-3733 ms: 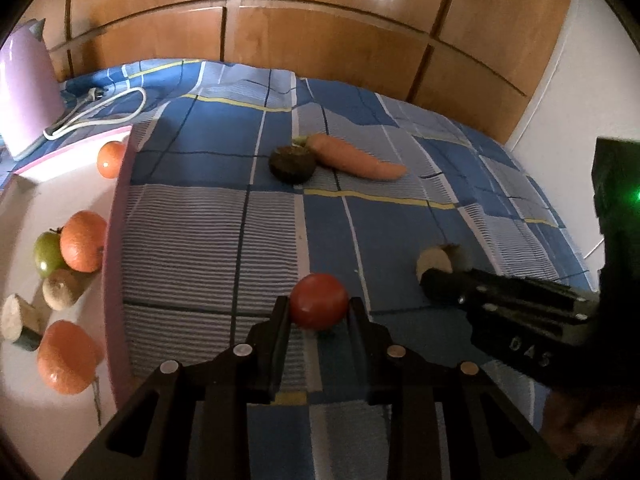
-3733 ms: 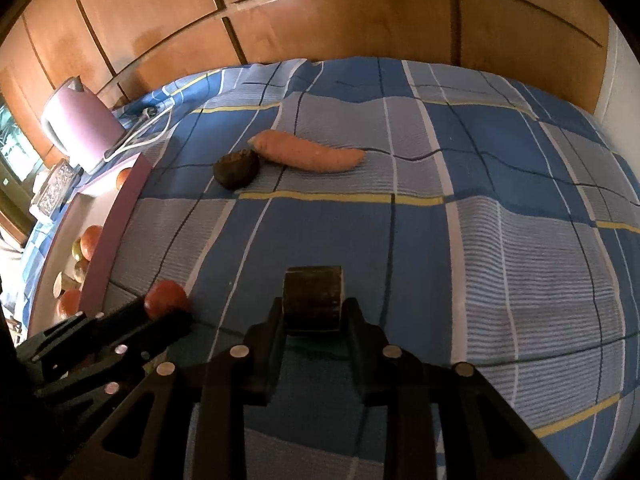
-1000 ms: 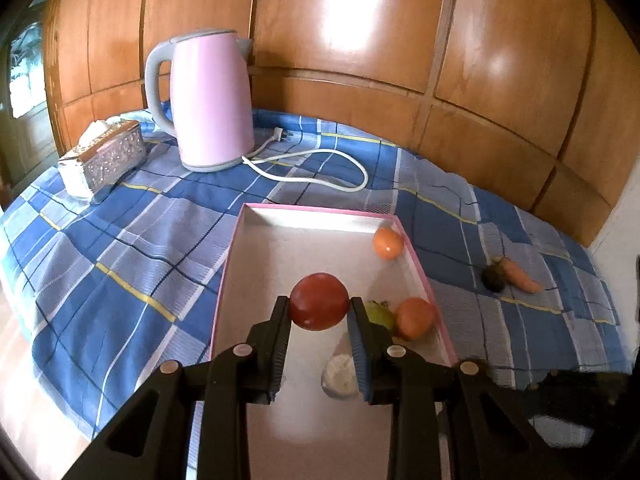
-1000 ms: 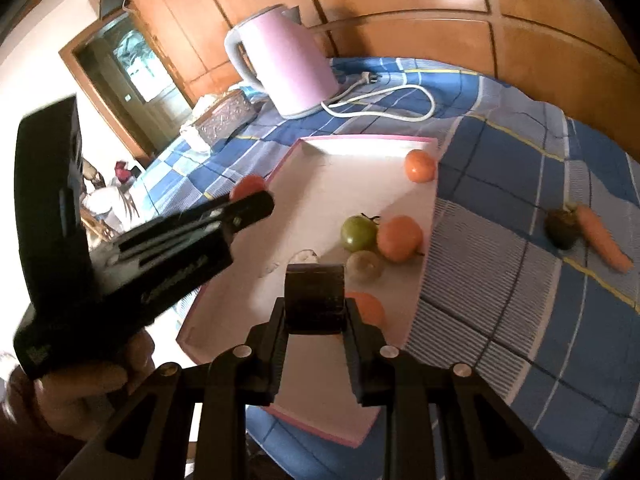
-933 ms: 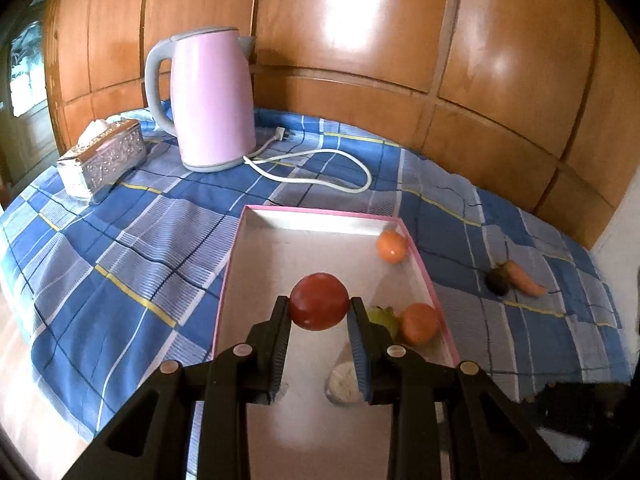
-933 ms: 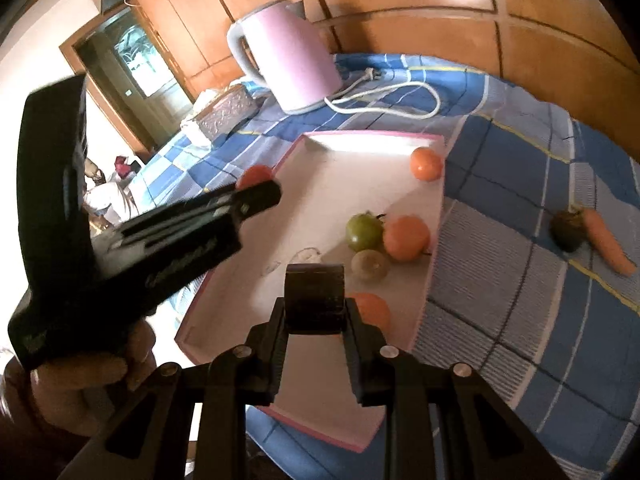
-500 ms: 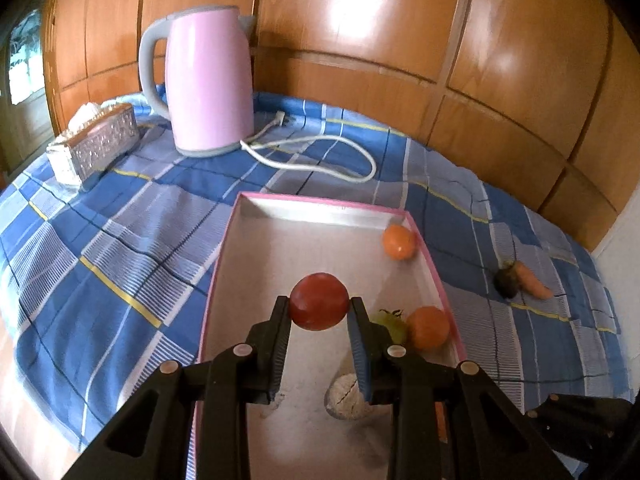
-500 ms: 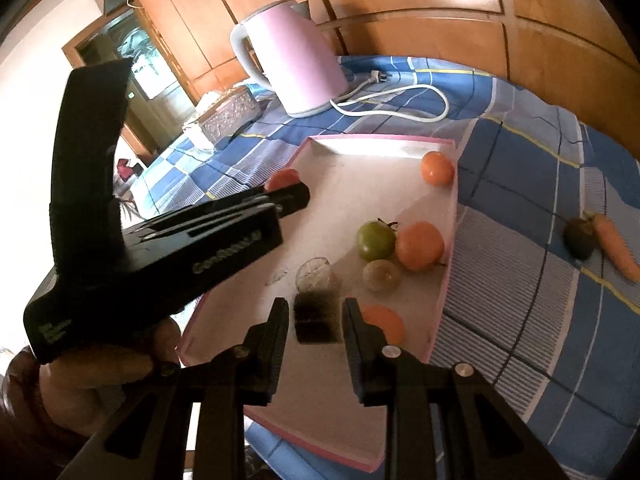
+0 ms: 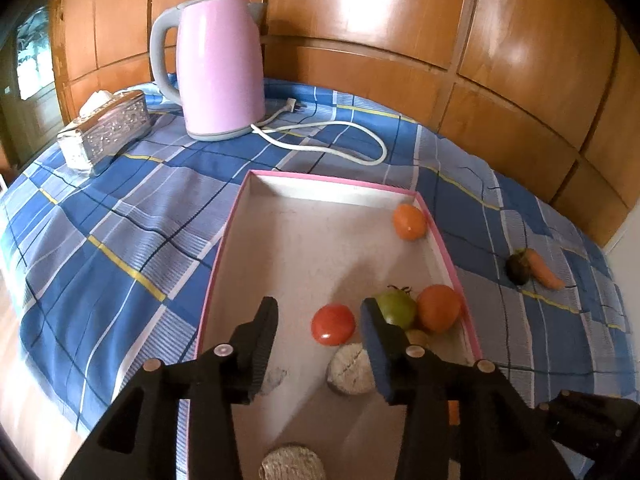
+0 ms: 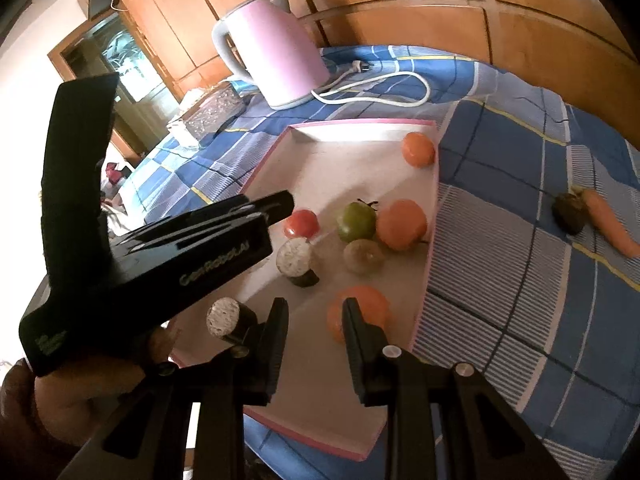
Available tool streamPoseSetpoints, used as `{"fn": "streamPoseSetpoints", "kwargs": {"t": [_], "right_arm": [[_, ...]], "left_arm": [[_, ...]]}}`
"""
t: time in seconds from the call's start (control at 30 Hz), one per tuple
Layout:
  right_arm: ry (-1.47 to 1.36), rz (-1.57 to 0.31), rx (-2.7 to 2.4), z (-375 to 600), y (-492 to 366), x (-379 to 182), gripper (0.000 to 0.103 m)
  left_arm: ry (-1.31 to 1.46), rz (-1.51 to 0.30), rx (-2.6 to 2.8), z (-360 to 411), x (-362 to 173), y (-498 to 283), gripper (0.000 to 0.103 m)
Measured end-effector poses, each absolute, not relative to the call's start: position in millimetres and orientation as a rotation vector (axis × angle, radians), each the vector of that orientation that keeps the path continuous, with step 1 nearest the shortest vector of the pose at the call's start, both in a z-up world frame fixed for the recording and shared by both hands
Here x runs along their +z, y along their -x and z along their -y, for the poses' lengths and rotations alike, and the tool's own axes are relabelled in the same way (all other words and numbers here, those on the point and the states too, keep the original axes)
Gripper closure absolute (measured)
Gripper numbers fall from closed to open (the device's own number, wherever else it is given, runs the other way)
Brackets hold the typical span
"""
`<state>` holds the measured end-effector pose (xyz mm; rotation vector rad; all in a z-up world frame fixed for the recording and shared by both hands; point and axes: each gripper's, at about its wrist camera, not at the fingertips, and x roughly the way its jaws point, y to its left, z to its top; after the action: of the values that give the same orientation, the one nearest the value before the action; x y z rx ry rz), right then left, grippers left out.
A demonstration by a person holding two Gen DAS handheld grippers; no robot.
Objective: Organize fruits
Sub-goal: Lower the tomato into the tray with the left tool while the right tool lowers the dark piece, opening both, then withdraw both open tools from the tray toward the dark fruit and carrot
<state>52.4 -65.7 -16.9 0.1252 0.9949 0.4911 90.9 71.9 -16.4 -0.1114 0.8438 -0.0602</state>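
A pink-rimmed white tray [image 9: 280, 240] [image 10: 352, 136] lies on the blue checked cloth. My left gripper [image 9: 318, 322] is open above it, and the red tomato [image 9: 333, 324] [image 10: 301, 223] lies free on the tray floor between its jaws. My right gripper [image 10: 314, 320] is open and empty over the tray's near end. A dark-skinned cut piece [image 10: 229, 320] [image 9: 291, 463] lies just left of its left finger. A second cut piece [image 9: 351, 368] [image 10: 297, 261], a green tomato [image 9: 395, 310] [image 10: 356, 222], a kiwi [image 10: 363, 255] and oranges [image 9: 439, 307] [image 10: 401, 224] also lie in the tray.
A carrot [image 9: 542, 267] [image 10: 610, 216] and a dark fruit [image 9: 518, 269] [image 10: 568, 211] lie on the cloth right of the tray. A pink kettle [image 9: 218, 66] with a white cord [image 9: 340, 136] and a silver tissue box [image 9: 106, 128] stand behind it. Wood panelling backs the table.
Both grippers have opened. The left one let the red tomato down onto the tray; the right one let go of the dark cut piece, which now lies at the tray's near end.
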Motion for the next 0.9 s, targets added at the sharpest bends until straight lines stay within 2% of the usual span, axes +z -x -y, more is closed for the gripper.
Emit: {"fn": "streamPoseSetpoints", "kwargs": {"t": [0.9], "right_arm": [[-0.180, -0.916, 0.345, 120.4, -35.9, -0.6, 0.074]], "left_arm": [[0.057, -0.784, -0.153, -19.9, 6.0, -48.4, 0.058]]}}
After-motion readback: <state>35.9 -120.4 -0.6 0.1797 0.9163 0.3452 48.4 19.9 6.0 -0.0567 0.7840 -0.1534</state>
